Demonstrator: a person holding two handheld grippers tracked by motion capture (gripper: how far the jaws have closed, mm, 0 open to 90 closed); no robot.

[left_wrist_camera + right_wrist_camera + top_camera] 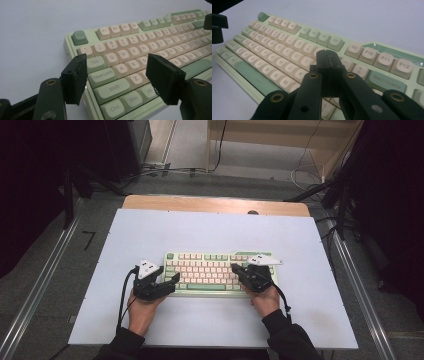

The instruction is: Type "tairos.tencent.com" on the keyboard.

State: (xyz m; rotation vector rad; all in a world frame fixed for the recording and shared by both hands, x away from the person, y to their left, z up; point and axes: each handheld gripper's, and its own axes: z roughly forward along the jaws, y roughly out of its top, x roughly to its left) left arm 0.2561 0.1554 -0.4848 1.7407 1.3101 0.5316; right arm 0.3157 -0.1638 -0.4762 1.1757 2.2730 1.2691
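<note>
Right jaws: pressed together, nothing between them; the right gripper (328,53) hangs its joined tip over the keys near P.
Left jaws: spread, empty; the left gripper (120,75) straddles the A, S, Z keys above the Shift row.
Thing in hand: mint-green and cream plastic keyboard (220,272), flat, nearer the front edge of the white tabletop (320,320) than the back.
Step, as I judge: typing with the closed tip.
Doing it well: come straight down on one keycap's centre, press lightly, lift clear; keep the left tips off neighbouring keys.
</note>
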